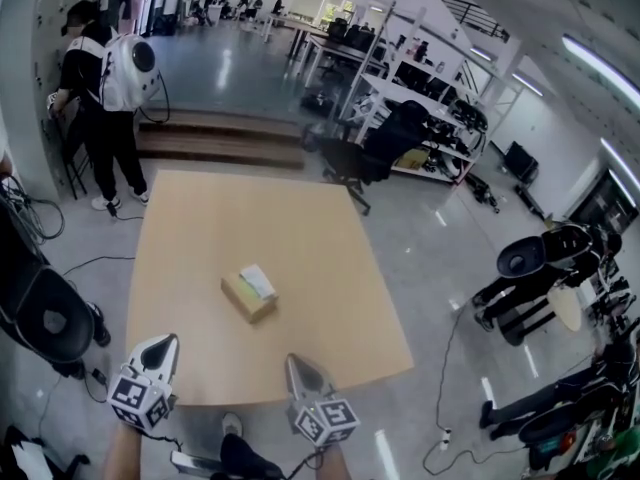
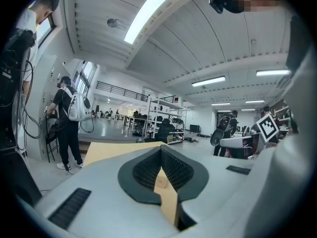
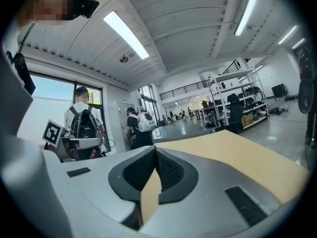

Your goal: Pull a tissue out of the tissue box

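A tan tissue box (image 1: 249,295) lies near the middle of the light wooden table (image 1: 200,218), with a white tissue (image 1: 259,281) sticking out of its top. Both grippers hover at the table's near edge, well short of the box. My left gripper (image 1: 171,341) is at the near left corner, with its jaws together and nothing in them. My right gripper (image 1: 292,361) is at the near edge, right of the box's line, also shut and empty. In the left gripper view the left gripper's (image 2: 161,150) pads meet at the tip. The right gripper view shows the same for the right gripper (image 3: 155,150).
A person with a white backpack (image 1: 112,73) stands beyond the table's far left corner. A black chair (image 1: 48,318) sits close to the left edge. Another dark office chair (image 1: 375,153) stands past the far right corner. Cables lie on the floor on both sides.
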### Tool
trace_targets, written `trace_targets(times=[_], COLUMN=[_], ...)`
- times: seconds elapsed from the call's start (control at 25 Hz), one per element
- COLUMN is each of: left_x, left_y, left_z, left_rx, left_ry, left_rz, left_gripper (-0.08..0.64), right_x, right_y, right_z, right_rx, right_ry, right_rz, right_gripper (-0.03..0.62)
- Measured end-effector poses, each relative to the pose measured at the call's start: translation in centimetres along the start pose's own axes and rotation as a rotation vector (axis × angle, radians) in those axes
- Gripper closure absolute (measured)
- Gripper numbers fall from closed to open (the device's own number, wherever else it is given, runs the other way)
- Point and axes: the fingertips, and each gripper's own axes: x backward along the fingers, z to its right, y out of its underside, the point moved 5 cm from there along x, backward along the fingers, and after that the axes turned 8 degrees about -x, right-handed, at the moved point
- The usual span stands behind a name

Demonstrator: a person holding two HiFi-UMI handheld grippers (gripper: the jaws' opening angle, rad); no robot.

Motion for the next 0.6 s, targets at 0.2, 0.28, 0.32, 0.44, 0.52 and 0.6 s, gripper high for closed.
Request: trace_targets(times=[0.2,0.28,0.32,0.44,0.52,0.6], left_x=[-2.0,-2.9,-3.5,-5.0,-5.8,-6.6], left_y=[0.3,0.1,0.0,-0.1,-0.1,-0.2], left_z=[-0.6,-0.7,-0.7,-1.0,-1.3,-1.5], left_rx=[0.001,0.0,0.0,0.001,0.0,0.001], left_ry=[-0.005,-0.009,-0.012,-0.023,-0.029,-0.036], left_rz=[-0.004,-0.009,-0.014,-0.019,-0.019,-0.021], left_gripper=[0.552,0.552,0.552,0.552,0.552,0.552], right_x=[-1.9,-2.5,-2.9,-4.0,-4.9,-5.6], right_y=[-0.1,-0.6,-0.8,-1.3,-1.5,-1.8], right_z=[1.1,1.6,1.9,3.0,3.4,3.9], right_rx=[0.015,0.031,0.04,0.061,0.068,0.075], right_ry=[-0.01,-0.015,-0.014,-0.018,-0.033,-0.048], right_rz=[-0.024,-0.03,-0.03,-0.031,-0.04,-0.051], right_gripper=[0.588,0.589,0.588,0.588,0.588,0.588])
